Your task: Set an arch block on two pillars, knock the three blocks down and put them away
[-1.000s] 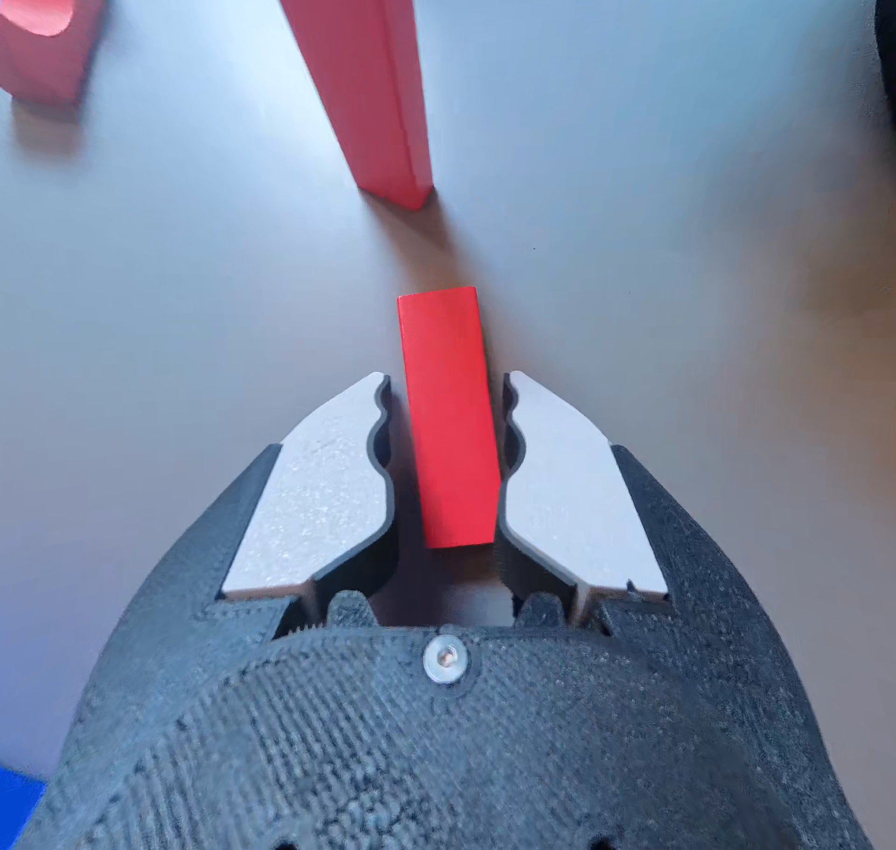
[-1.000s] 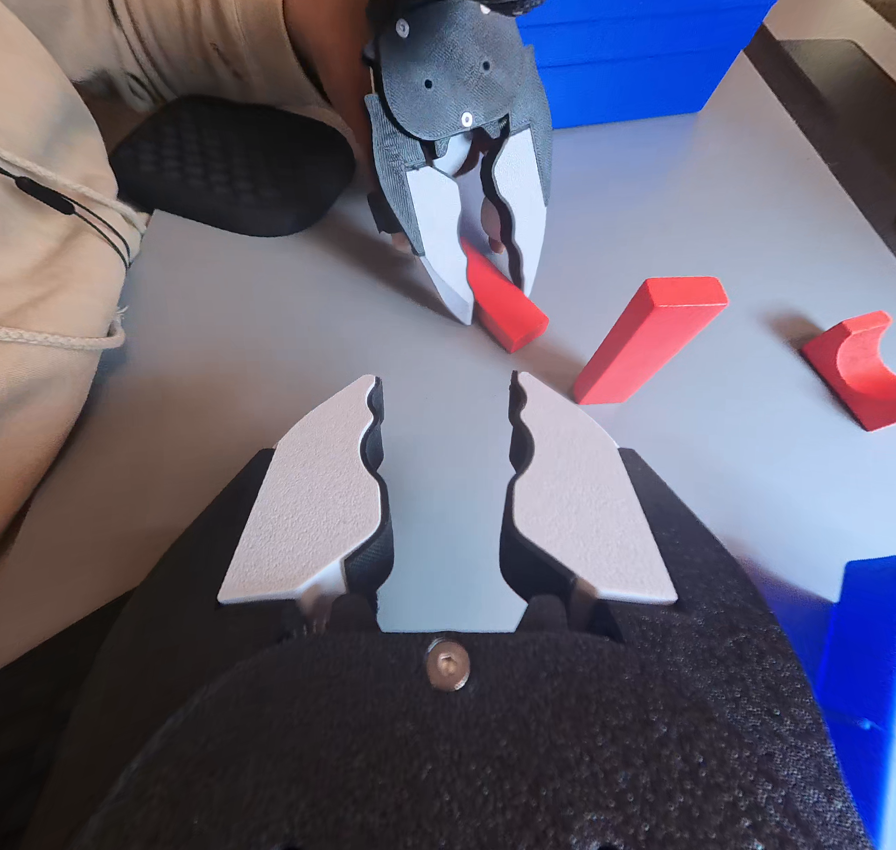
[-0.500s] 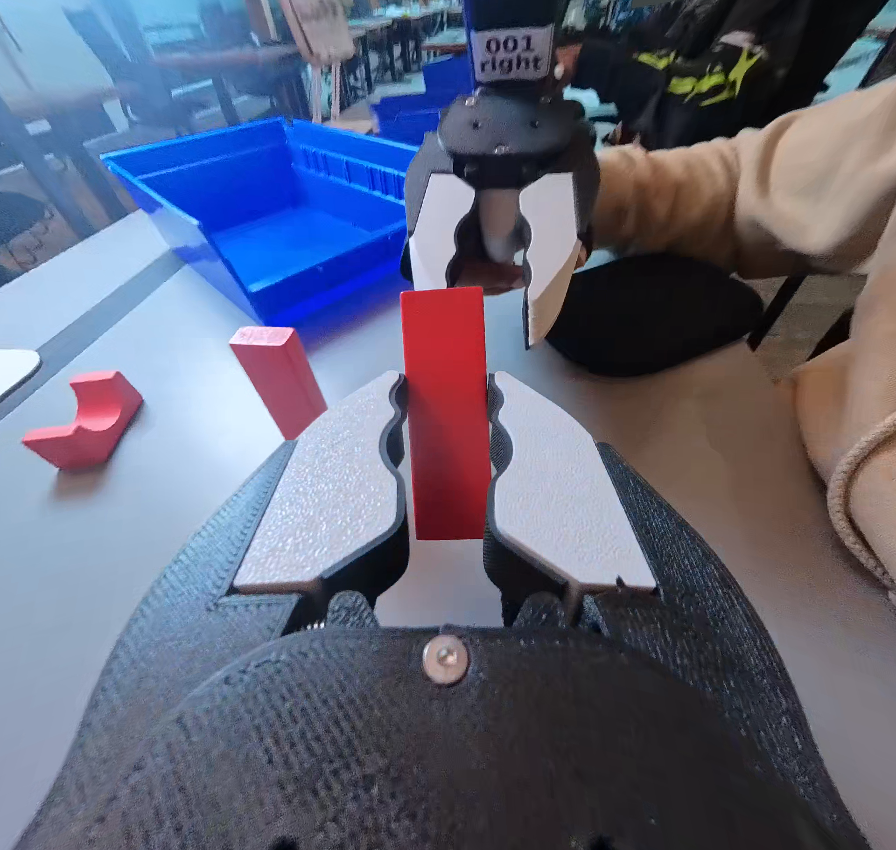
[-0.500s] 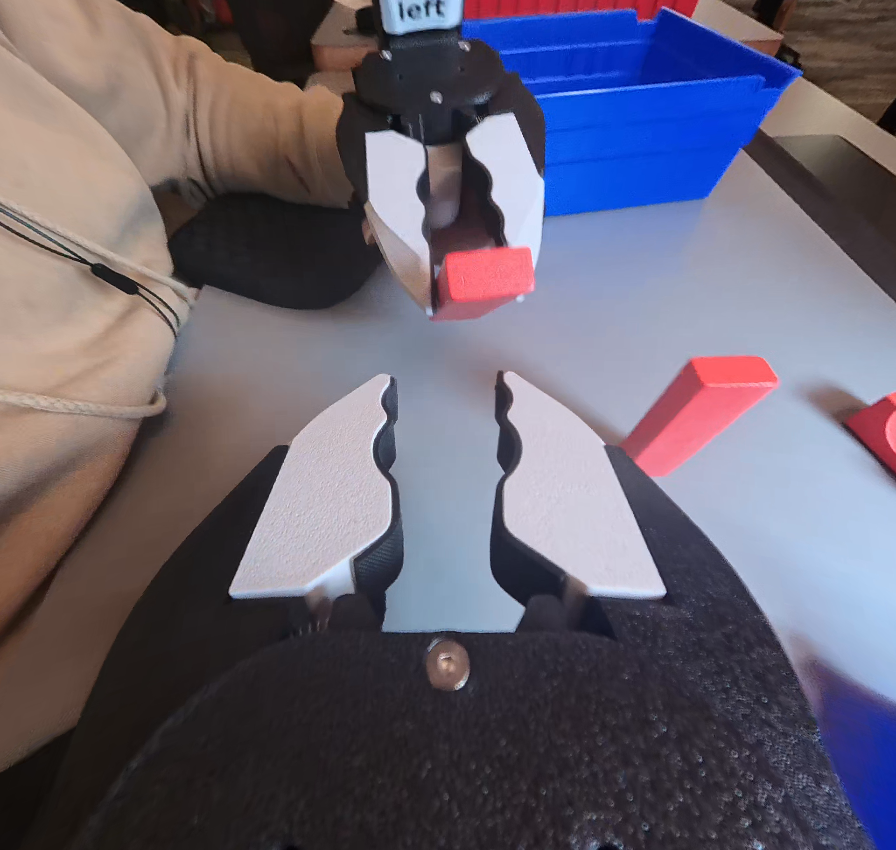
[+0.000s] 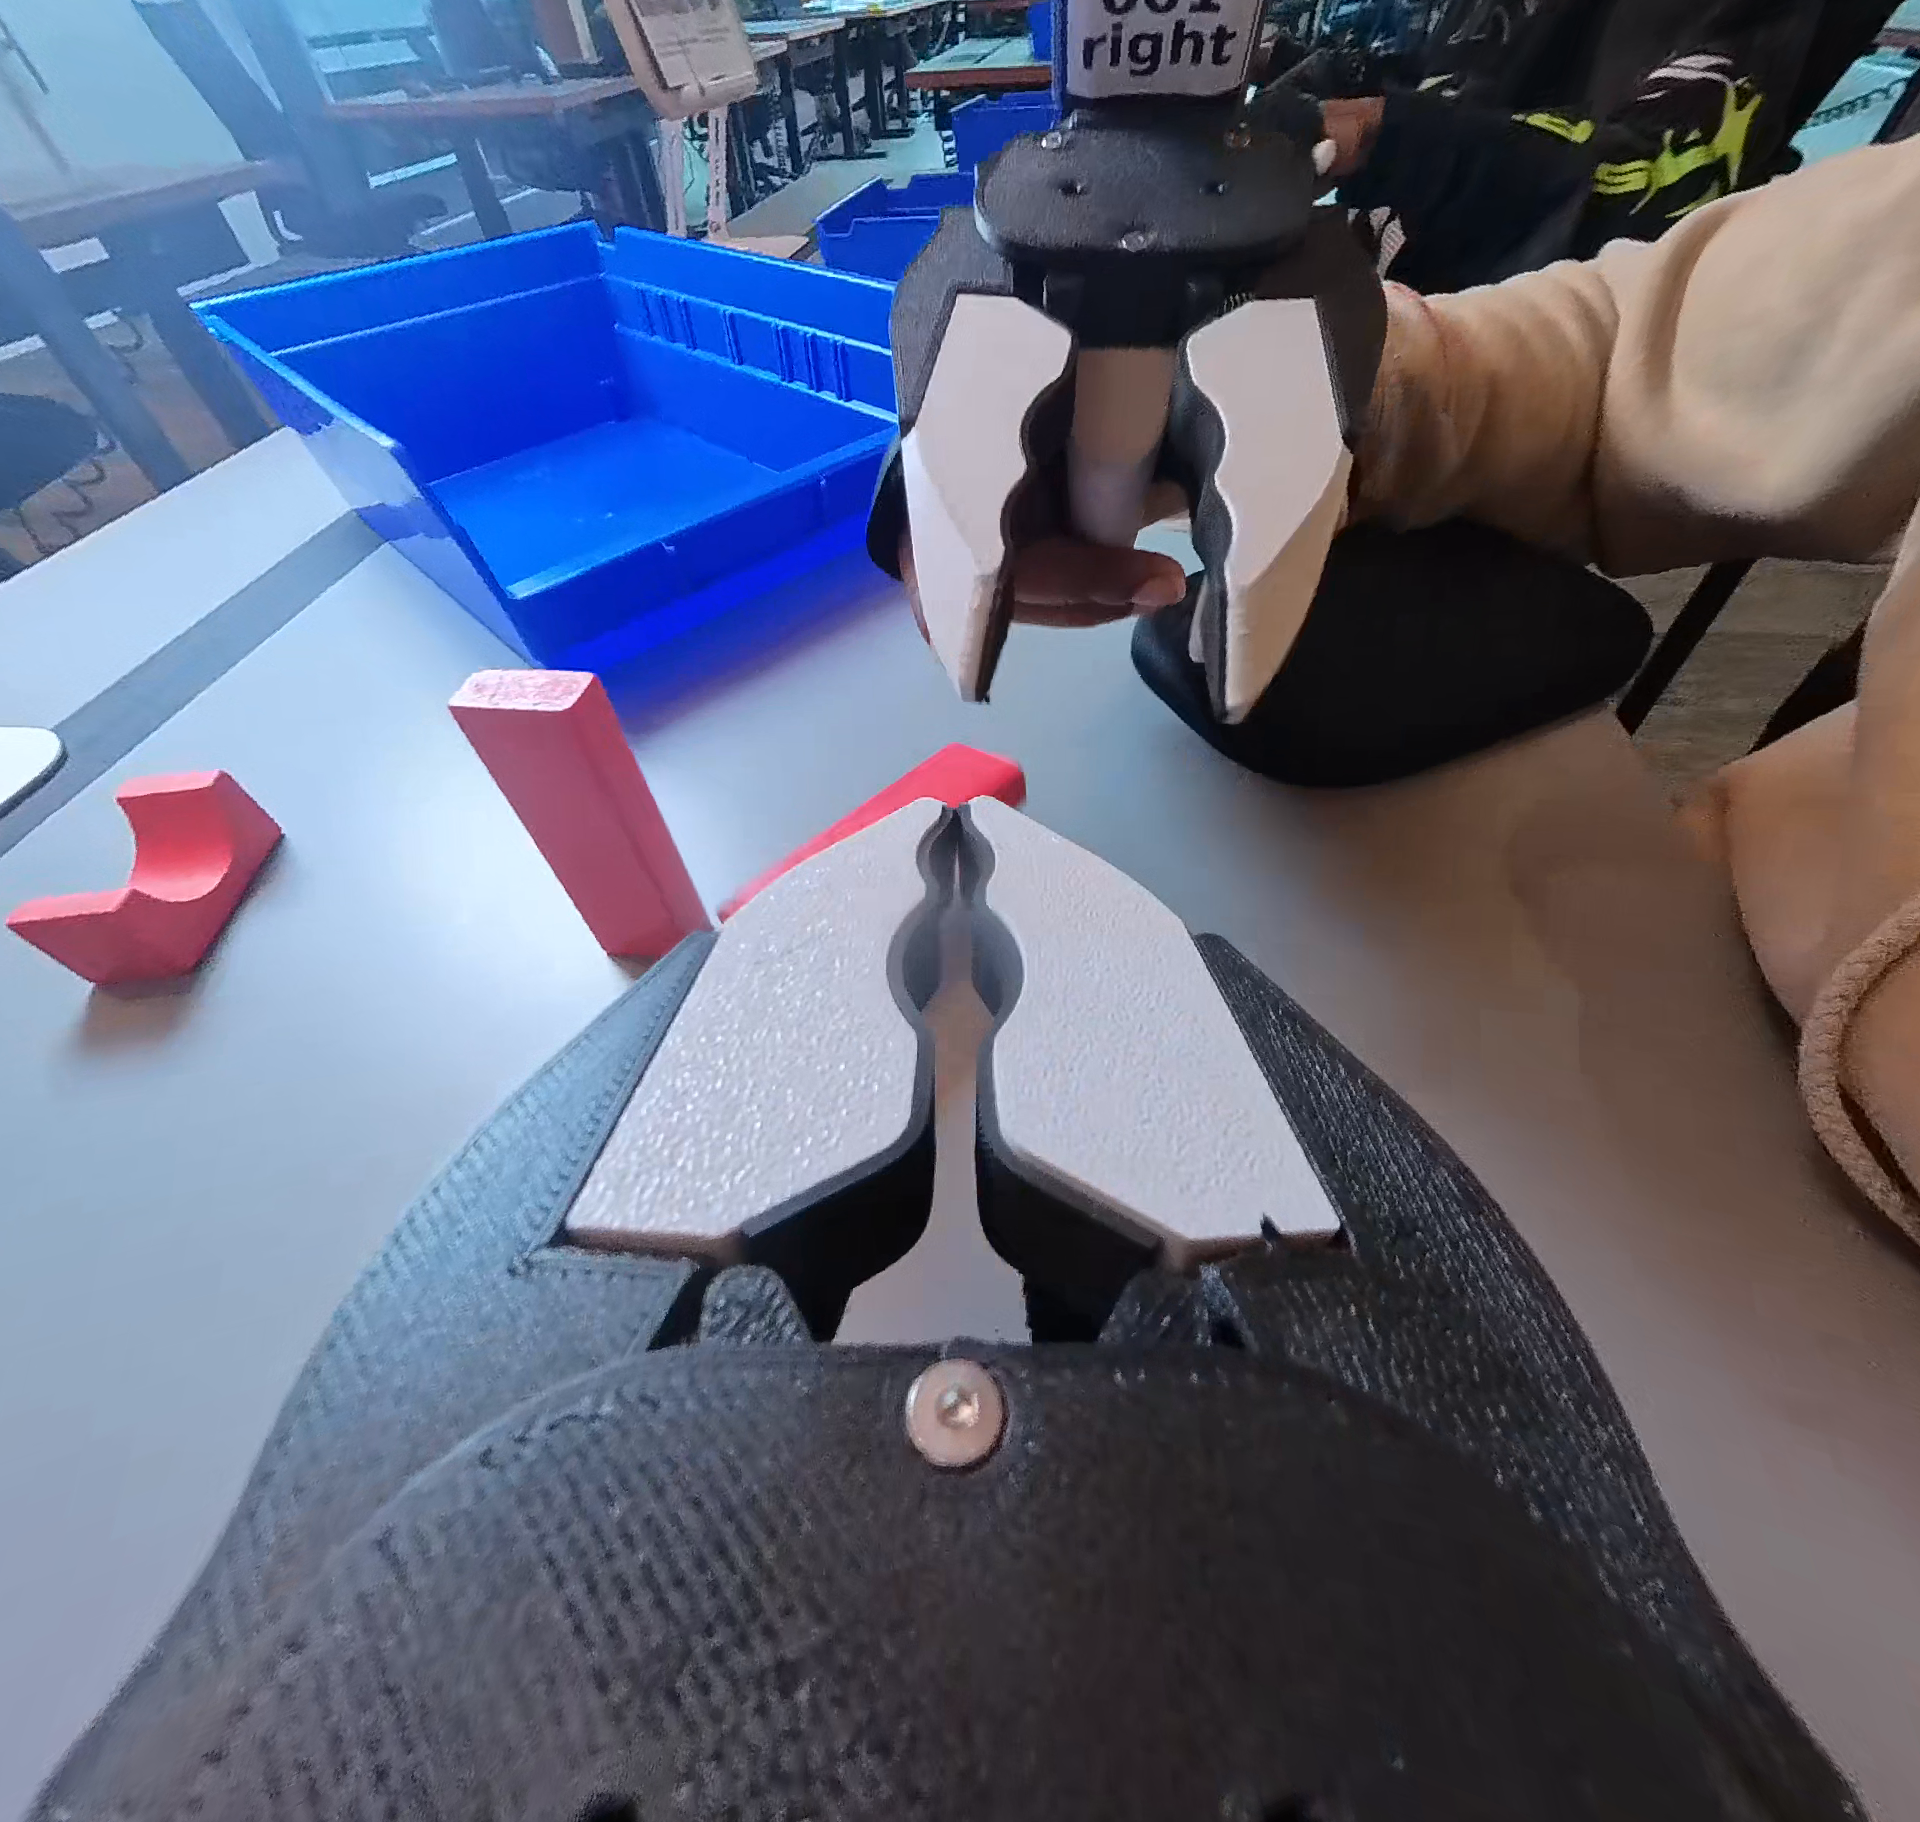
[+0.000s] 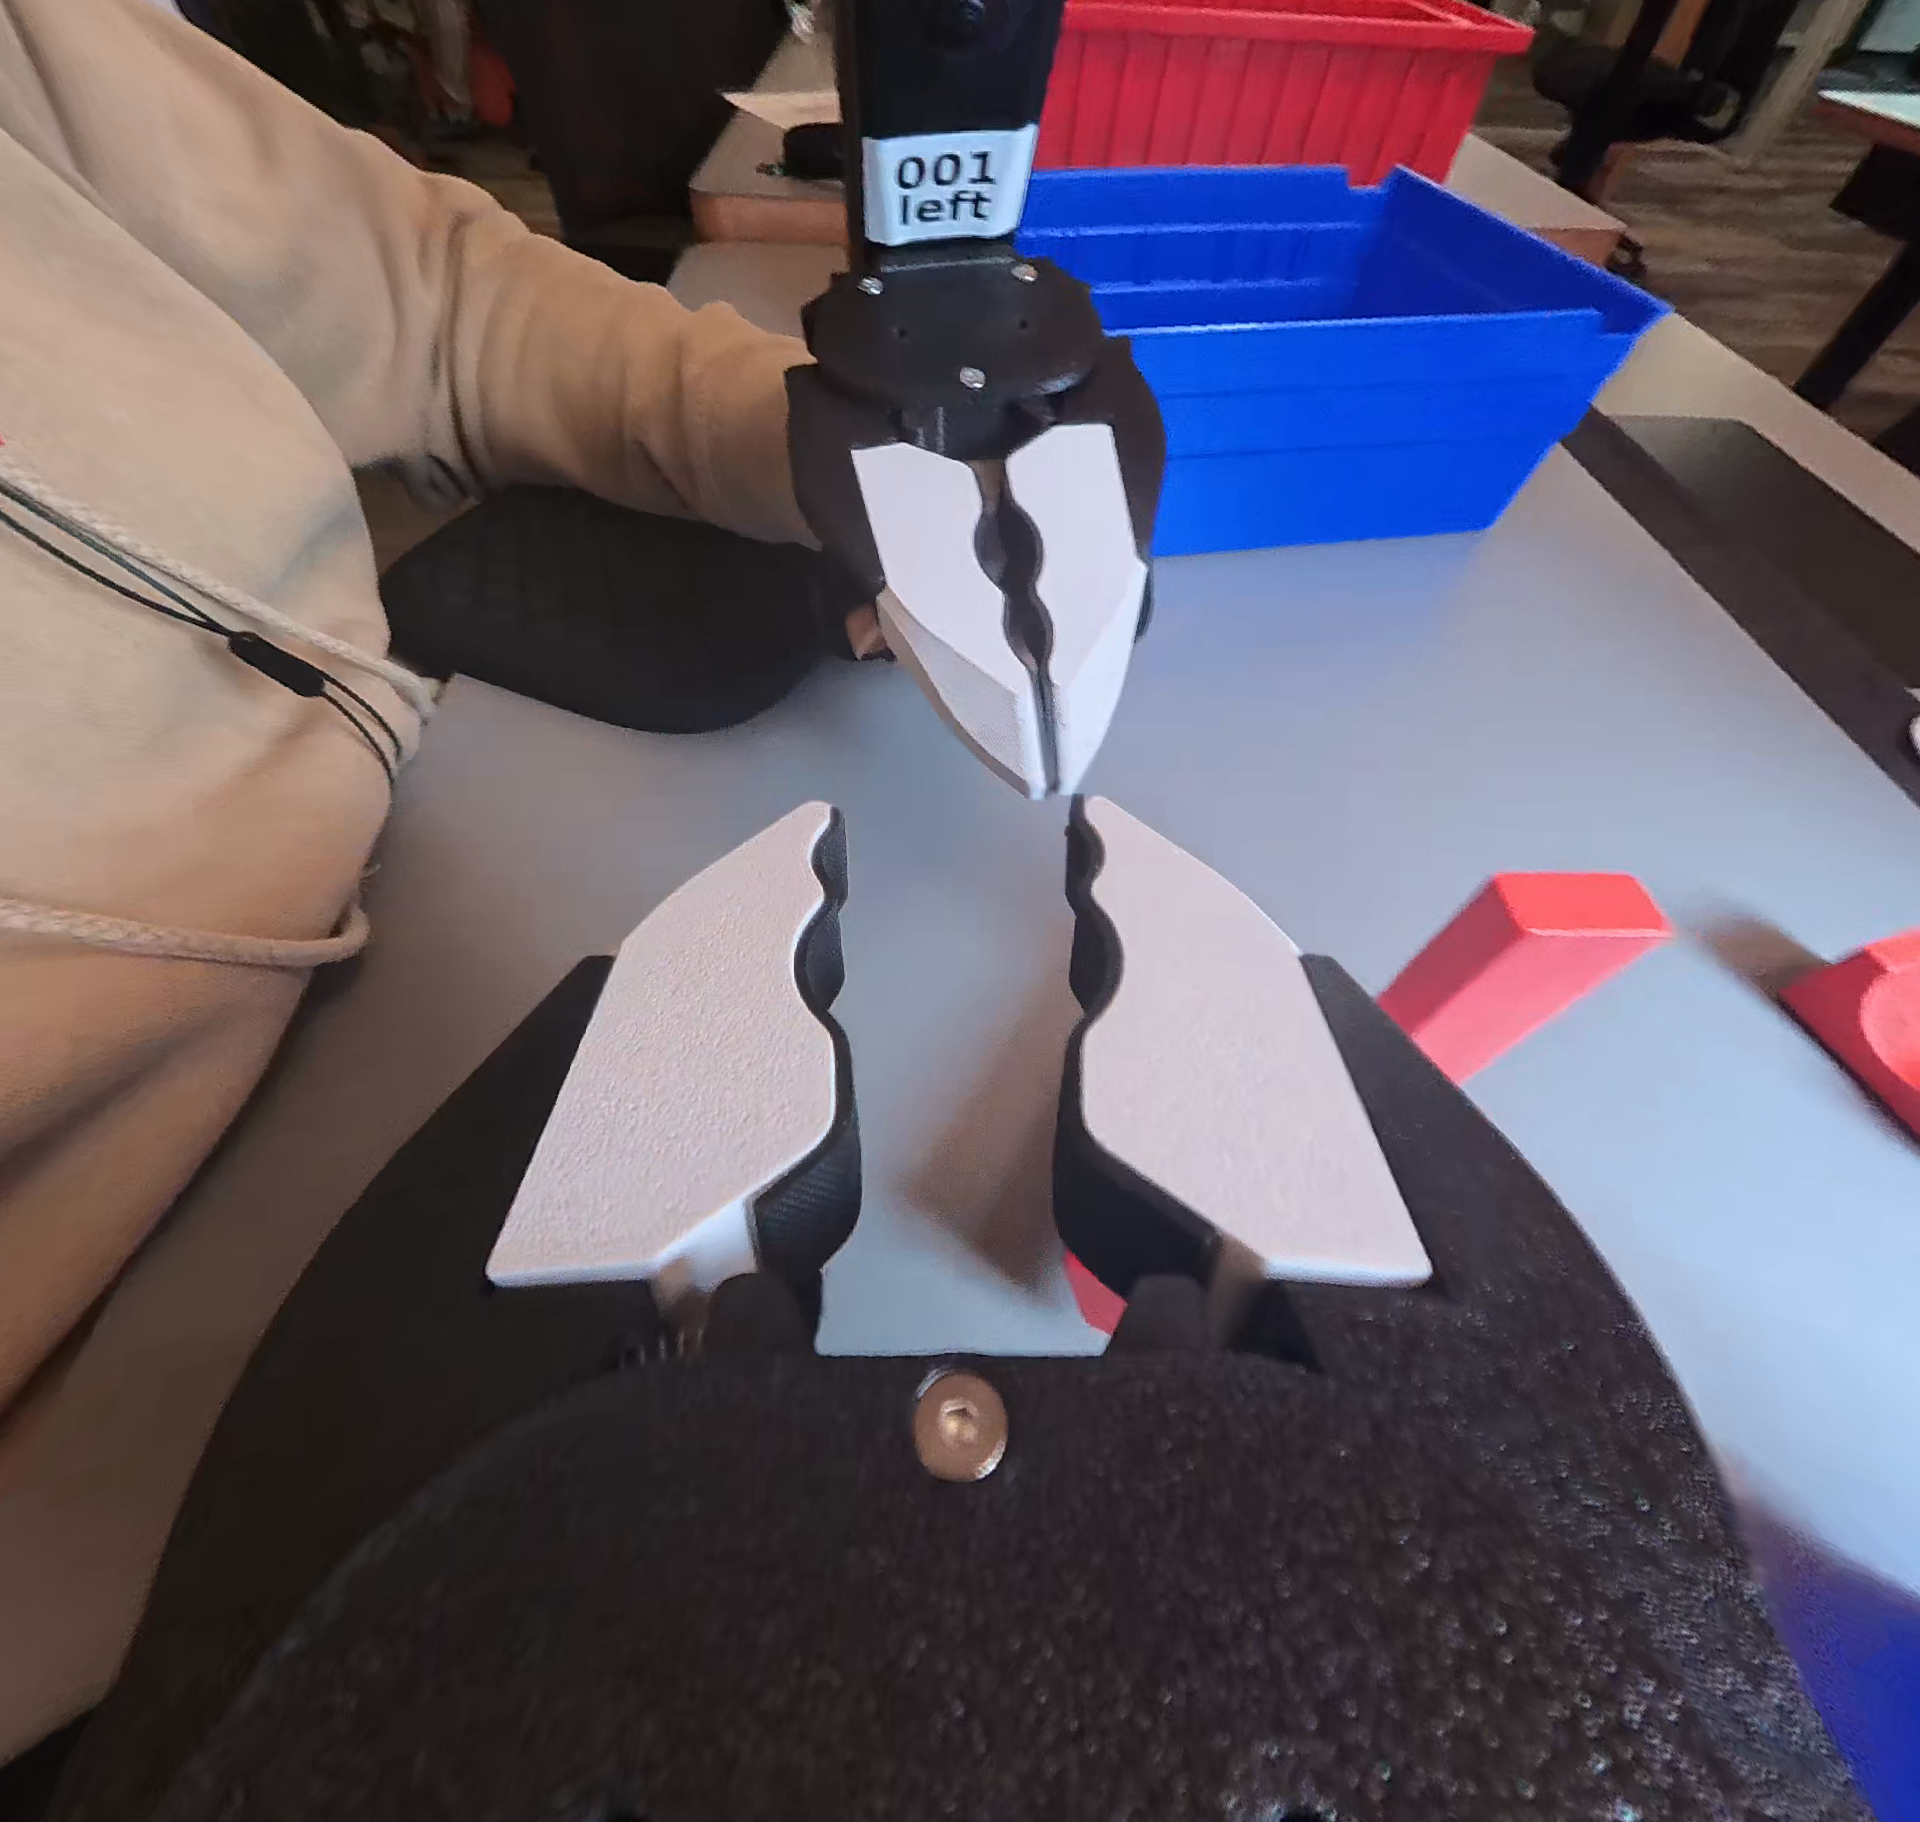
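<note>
My left gripper (image 5: 954, 814) is shut and empty, a little above the grey table. A red pillar block (image 5: 914, 796) lies on the table just beyond and under its tips, mostly hidden. A second red pillar block (image 5: 582, 806) lies to its left, and the red arch block (image 5: 156, 879) lies farther left. My right gripper (image 6: 951, 816) is open and empty, facing the left gripper (image 6: 1044, 775) tip to tip. In the right wrist view the second pillar (image 6: 1517, 962) and the arch (image 6: 1870, 1014) lie at the right. A red sliver (image 6: 1091, 1294) shows under my right finger.
A blue bin (image 5: 416, 286) stands open at the back of the table; another blue bin (image 6: 1351, 401) stands behind the left gripper, with a red bin (image 6: 1247, 79) beyond. A black pad (image 5: 1403, 650) and the person's beige sleeves lie at the table edge. Both grippers' tips are close together, under 4 cm apart. Left tips and right tips are each some 25 centimetres from the arch (image 6: 1870, 1014). Seen from the left wrist view (image 5: 181, 898) as well.
The left gripper lifted the red pillar off the table and levelled out. It has since let it go: the block lies on the table and the fingers are shut together.
</note>
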`<action>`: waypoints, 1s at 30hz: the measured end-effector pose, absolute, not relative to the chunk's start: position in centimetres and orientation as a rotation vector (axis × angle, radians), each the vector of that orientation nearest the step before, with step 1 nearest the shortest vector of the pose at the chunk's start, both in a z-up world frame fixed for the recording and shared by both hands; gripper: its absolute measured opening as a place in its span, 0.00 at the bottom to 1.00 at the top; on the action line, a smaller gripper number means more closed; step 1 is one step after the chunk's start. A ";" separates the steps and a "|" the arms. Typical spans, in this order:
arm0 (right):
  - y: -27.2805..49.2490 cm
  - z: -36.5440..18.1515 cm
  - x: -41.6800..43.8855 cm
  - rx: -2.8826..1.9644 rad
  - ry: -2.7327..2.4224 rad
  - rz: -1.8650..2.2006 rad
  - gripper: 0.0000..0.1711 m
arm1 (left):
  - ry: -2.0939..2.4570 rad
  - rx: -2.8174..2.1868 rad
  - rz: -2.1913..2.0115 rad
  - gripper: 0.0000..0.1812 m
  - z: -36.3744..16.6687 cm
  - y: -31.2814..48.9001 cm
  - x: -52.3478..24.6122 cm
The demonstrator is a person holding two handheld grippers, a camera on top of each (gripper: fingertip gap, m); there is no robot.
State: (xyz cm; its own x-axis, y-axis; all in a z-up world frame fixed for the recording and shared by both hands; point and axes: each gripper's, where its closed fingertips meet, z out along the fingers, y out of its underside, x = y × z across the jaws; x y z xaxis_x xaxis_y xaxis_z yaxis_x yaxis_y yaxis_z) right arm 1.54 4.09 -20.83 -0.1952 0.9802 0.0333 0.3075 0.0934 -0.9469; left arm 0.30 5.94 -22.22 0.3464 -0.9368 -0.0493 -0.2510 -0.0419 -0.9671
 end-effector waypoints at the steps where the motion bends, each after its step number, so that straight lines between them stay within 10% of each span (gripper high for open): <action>1: 4.6 -20.8 1.9 -1.315 -1.617 1.103 0.24 | 1.111 -1.548 -0.799 0.00 -22.3 6.1 0.2; 8: 10.6 -29.0 4.5 -1.836 -1.667 0.542 0.37 | 1.096 -1.609 -0.731 0.01 -23.6 7.2 -0.3; 10: 11.0 -30.8 4.8 -1.898 -1.685 0.472 0.10 | 1.104 -1.611 -0.723 0.02 -23.8 7.2 -0.3; 12: 10.2 -30.9 4.7 -1.892 -1.735 0.513 0.10 | 1.110 -1.609 -0.721 0.04 -23.8 7.2 -0.3; 19: 9.3 -22.8 2.2 -1.416 -1.538 0.619 0.09 | 0.897 -1.662 -1.039 0.31 -21.9 7.3 0.0; 30: 7.6 -15.4 2.1 -1.003 -1.244 0.494 0.10 | 0.271 -1.636 -1.575 0.33 -18.0 9.4 -1.3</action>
